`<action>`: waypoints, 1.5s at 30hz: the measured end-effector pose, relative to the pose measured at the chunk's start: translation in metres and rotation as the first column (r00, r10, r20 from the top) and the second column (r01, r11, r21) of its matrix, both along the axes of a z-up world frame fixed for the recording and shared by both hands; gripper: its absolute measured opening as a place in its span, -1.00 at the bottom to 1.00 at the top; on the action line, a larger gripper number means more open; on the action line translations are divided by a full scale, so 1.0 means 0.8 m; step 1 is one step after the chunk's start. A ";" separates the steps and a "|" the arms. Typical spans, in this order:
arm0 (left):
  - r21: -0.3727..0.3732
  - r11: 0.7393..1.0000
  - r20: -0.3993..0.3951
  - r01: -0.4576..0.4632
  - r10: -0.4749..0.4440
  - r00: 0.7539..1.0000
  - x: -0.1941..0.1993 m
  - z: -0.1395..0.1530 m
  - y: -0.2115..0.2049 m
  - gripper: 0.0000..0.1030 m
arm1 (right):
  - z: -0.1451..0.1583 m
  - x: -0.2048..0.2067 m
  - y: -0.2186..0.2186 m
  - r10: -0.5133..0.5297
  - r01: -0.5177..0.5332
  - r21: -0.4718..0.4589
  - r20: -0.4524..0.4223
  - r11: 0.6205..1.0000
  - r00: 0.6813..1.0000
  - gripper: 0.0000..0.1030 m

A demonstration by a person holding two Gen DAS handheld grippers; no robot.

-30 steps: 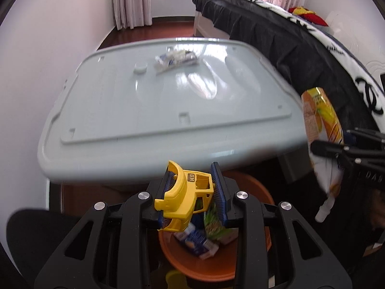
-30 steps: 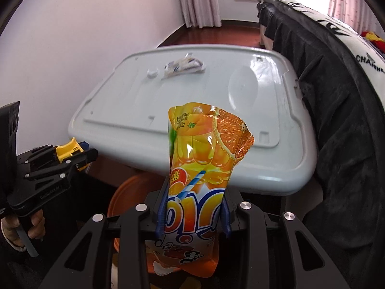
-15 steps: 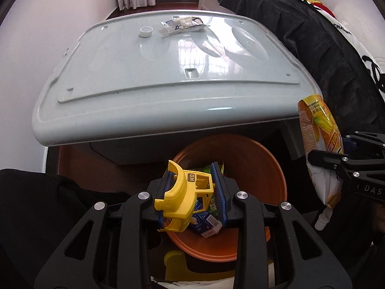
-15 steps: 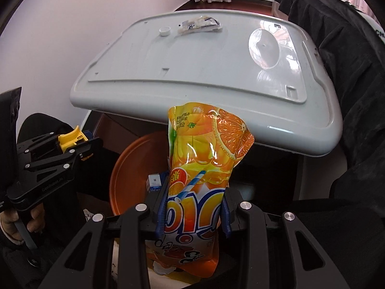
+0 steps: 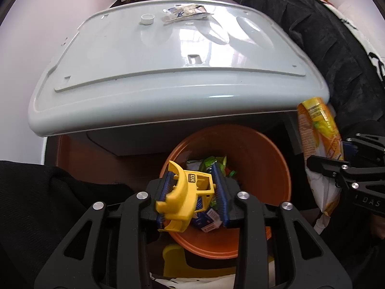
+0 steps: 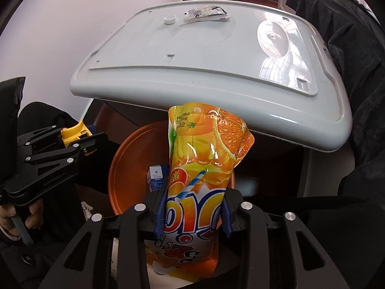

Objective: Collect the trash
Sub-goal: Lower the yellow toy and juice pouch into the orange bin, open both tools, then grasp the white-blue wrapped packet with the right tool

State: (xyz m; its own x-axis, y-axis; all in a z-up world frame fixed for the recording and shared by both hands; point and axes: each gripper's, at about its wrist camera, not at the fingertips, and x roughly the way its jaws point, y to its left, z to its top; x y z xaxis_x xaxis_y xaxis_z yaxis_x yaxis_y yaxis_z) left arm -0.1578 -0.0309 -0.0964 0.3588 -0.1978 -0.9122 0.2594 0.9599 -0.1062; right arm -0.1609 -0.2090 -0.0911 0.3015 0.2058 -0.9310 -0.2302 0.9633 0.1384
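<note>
My left gripper (image 5: 193, 190) is closed on a yellow plastic piece (image 5: 185, 192), low centre of the left wrist view, directly over the orange bin (image 5: 264, 159). The piece looks rigid, hollow and light; I judge that it will not deform under the pads and will fall cleanly when released. My grip is across its body, which appears secure.

My right gripper (image 6: 192, 213) is clamped on an orange juice pouch (image 6: 204, 154), centre of the right wrist view. The pouch is soft, glossy film, apparently near empty and light. I judge it slippery and prone to folding; the hold is across its lower middle, with the top standing free above the pads.

The bin already contains a small blue-and-white box (image 6: 156, 174) and green wrappers (image 5: 214, 162). A bottle cap (image 5: 147, 19) and a clear wrapper (image 5: 185, 12) remain on the grey lid (image 5: 168, 72), upper part of the frame.

Change from one second ago: both views have tipped downward, so the bin opening is now far more exposed below the lid edge, and both held items sit nearer over it. Neither grip has altered.
</note>
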 end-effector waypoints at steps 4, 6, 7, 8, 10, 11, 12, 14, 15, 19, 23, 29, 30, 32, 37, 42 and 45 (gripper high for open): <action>0.026 0.999 -0.001 -0.043 0.043 0.999 0.002 -0.003 0.006 0.85 | 0.006 -0.002 0.001 0.009 -0.009 -0.002 0.052 1.000 0.999 0.70; 0.016 0.999 -0.011 -0.049 0.049 0.999 0.004 -0.005 0.008 0.85 | 0.008 -0.001 -0.003 -0.004 0.004 0.001 0.054 1.000 0.999 0.70; 0.014 0.999 -0.015 -0.050 0.051 0.999 0.004 -0.006 0.009 0.85 | 0.009 0.000 -0.006 -0.009 0.009 0.007 0.054 1.000 0.998 0.70; 0.014 0.999 -0.016 -0.052 0.052 0.999 0.004 -0.006 0.009 0.85 | 0.011 0.002 -0.009 -0.016 0.015 0.015 0.052 1.000 0.999 0.70; 0.016 0.998 -0.013 -0.055 0.055 0.998 0.004 -0.006 0.009 0.85 | 0.014 0.006 -0.013 -0.023 0.023 0.014 0.057 1.000 0.998 0.70; 0.015 0.998 -0.011 -0.056 0.056 0.998 0.004 -0.004 0.010 0.85 | 0.016 0.009 -0.014 -0.024 0.023 0.012 0.061 1.000 0.998 0.70; 0.013 0.998 -0.009 -0.057 0.057 0.998 0.005 -0.003 0.010 0.85 | 0.019 0.012 -0.015 -0.022 0.022 0.009 0.063 1.000 0.998 0.70; 0.010 0.998 -0.001 -0.059 0.059 0.998 0.008 0.000 0.010 0.85 | 0.024 0.021 -0.015 -0.018 0.018 0.002 0.069 1.000 0.997 0.70; 0.008 0.998 0.005 -0.060 0.060 0.998 0.010 0.003 0.011 0.85 | 0.029 0.026 -0.014 -0.014 0.014 0.001 0.075 1.000 0.997 0.70; 0.003 0.998 0.025 -0.069 0.069 0.997 0.022 0.012 0.013 0.85 | 0.049 0.049 -0.008 0.000 0.001 -0.007 0.113 1.000 0.994 0.70; -0.002 0.997 0.042 -0.083 0.083 0.996 0.041 0.021 0.017 0.85 | 0.063 0.081 0.002 0.028 -0.025 -0.024 0.147 0.999 0.989 0.70; 0.013 0.995 0.089 -0.101 0.099 0.991 0.082 0.036 0.021 0.85 | 0.070 0.144 0.019 0.102 -0.093 -0.057 0.171 0.994 0.980 0.70; 0.011 0.995 0.093 -0.102 0.101 0.991 0.088 0.038 0.022 0.85 | 0.071 0.156 0.022 0.113 -0.104 -0.057 0.171 0.993 0.979 0.70; 0.015 0.994 0.106 -0.111 0.108 0.988 0.103 0.042 0.024 0.85 | 0.070 0.178 0.026 0.133 -0.125 -0.053 0.173 0.991 0.976 0.70; 0.029 0.992 0.122 -0.121 0.117 0.986 0.143 0.044 0.026 0.85 | 0.067 0.230 0.041 0.217 -0.208 -0.070 0.181 0.976 0.959 0.70; 0.033 0.991 0.137 -0.131 0.125 0.983 0.174 0.042 0.025 0.85 | 0.056 0.282 0.052 0.298 -0.281 -0.113 0.179 0.953 0.938 0.70; 0.042 0.989 0.149 -0.139 0.131 0.980 0.186 0.038 0.026 0.85 | 0.046 0.315 0.056 0.319 -0.298 -0.136 0.176 0.945 0.931 0.70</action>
